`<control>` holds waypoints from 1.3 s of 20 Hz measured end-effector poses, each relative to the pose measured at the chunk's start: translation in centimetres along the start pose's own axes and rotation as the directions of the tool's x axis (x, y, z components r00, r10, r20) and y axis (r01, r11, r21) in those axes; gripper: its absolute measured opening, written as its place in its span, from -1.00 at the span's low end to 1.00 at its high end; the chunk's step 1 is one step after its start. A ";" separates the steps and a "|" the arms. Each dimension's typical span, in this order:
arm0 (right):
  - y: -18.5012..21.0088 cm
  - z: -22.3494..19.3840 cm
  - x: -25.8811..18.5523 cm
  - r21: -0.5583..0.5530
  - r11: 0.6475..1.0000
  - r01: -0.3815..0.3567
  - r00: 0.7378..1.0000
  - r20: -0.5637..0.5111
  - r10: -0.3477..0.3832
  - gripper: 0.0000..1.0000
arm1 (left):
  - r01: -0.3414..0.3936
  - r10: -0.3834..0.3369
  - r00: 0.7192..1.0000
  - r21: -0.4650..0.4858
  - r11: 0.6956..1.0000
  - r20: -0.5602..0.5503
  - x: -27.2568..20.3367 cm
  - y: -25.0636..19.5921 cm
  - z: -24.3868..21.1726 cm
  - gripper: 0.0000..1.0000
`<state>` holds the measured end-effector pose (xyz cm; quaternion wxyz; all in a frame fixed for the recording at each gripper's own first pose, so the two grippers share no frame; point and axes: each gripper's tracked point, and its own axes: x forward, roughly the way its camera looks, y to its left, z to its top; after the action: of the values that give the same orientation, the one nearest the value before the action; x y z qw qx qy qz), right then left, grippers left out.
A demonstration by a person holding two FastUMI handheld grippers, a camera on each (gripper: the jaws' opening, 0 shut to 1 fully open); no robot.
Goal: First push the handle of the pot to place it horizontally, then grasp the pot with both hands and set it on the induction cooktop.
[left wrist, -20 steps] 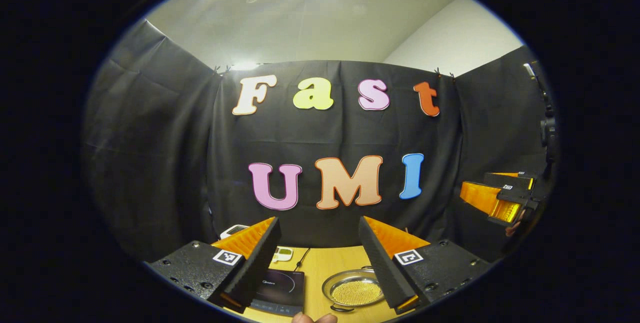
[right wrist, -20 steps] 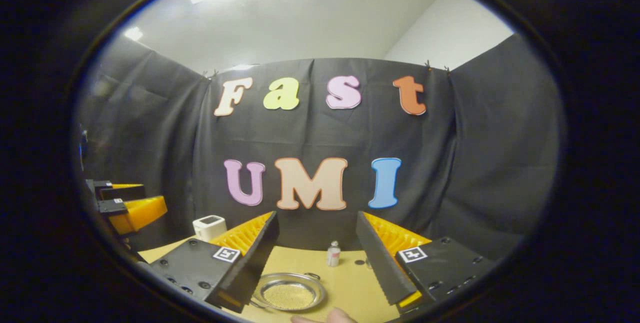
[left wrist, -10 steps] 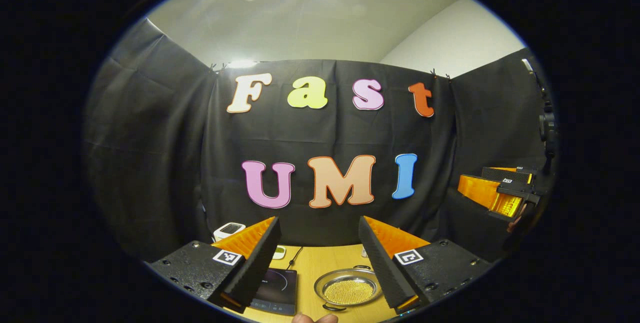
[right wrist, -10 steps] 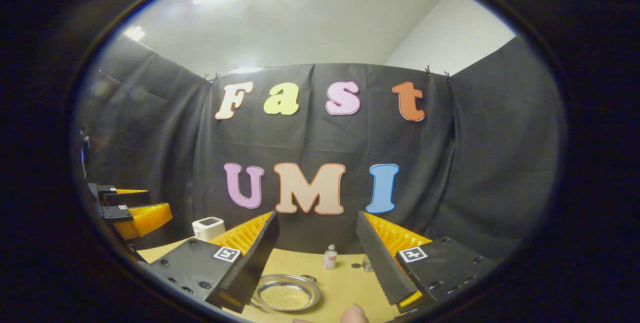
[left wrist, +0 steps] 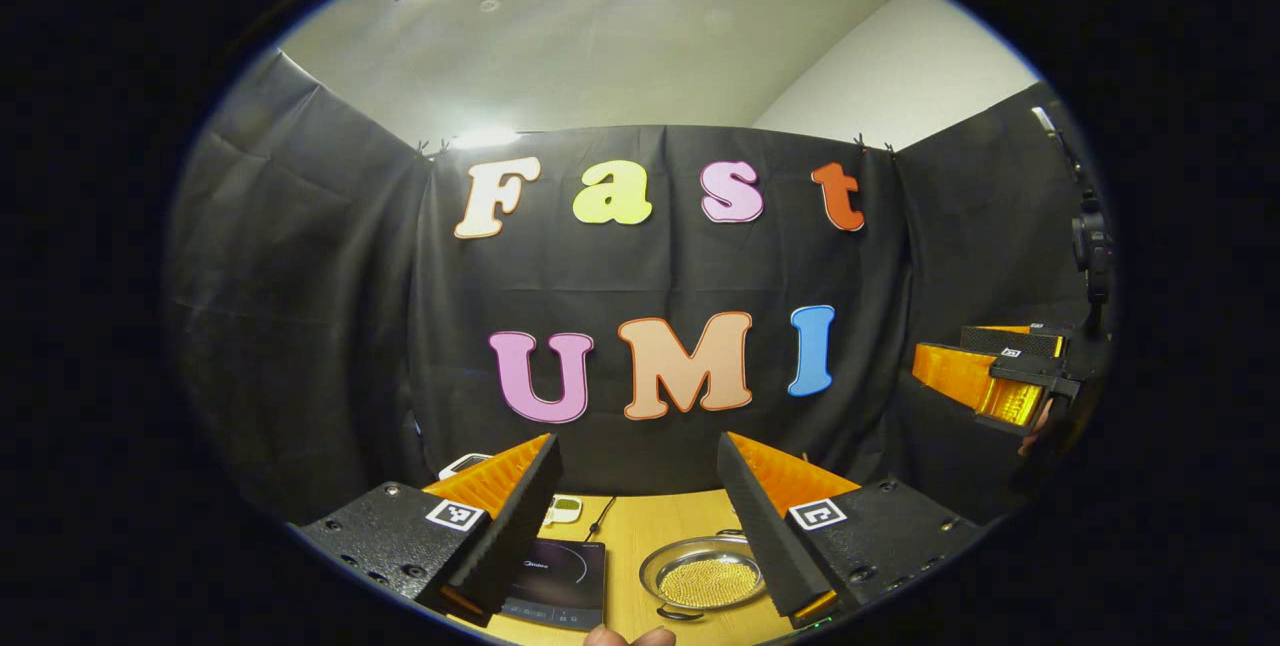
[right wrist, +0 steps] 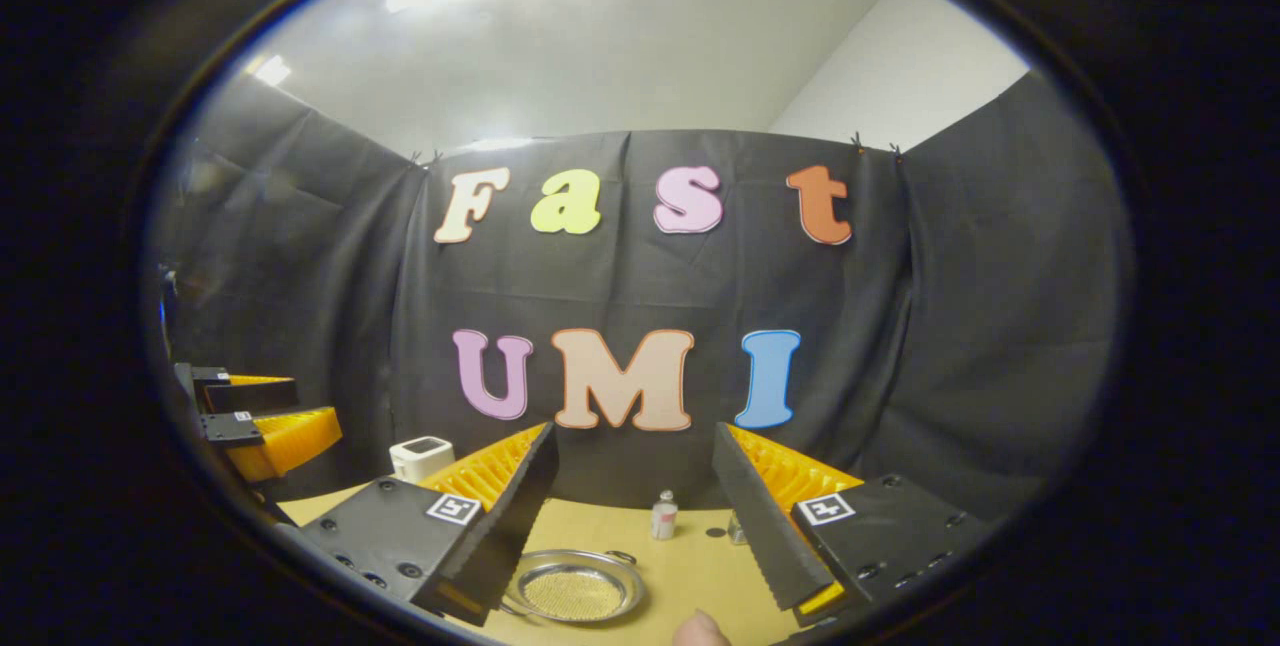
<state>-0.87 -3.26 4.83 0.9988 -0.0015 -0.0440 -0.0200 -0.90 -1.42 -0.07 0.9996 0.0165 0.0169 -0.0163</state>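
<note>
Left gripper view: pot [left wrist: 703, 578] beside induction cooktop [left wrist: 556, 571], left tool [left wrist: 640, 501] agape.

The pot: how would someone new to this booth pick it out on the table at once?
On the wooden table below the booth's black cloth wall, look just right of the flat black induction cooktop. The pot is the shallow round metal dish there, its bottom covered in fine golden mesh. Nothing nearby is shiny and round; the small bottle behind it stands upright.
</note>
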 end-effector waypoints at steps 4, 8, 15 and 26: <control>-0.1 -0.5 0.1 -0.009 1.000 0.004 1.000 -0.019 -0.004 0.96 | -0.003 0.003 1.000 0.000 1.000 -0.005 -0.1 -0.1 0.1 0.84; 0.4 -0.8 0.2 -0.007 1.000 0.003 1.000 -0.030 -0.003 0.96 | -0.012 0.013 1.000 0.010 1.000 -0.008 -0.1 0.1 -0.1 0.84; 1.4 -1.8 0.5 -0.024 0.999 0.030 0.998 -0.049 -0.031 0.79 | -0.029 0.030 0.999 0.020 0.999 -0.018 0.0 0.6 -0.8 0.84; 3.2 -4.9 0.4 -0.011 0.999 0.044 0.990 -0.135 -0.045 -0.80 | -0.013 0.012 0.999 -0.028 1.000 -0.041 -0.4 3.0 -2.5 0.84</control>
<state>0.09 -0.11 -0.07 0.9988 -0.0033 0.0240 -0.0423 -1.24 1.66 -2.48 0.9993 0.0027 0.0374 -0.0093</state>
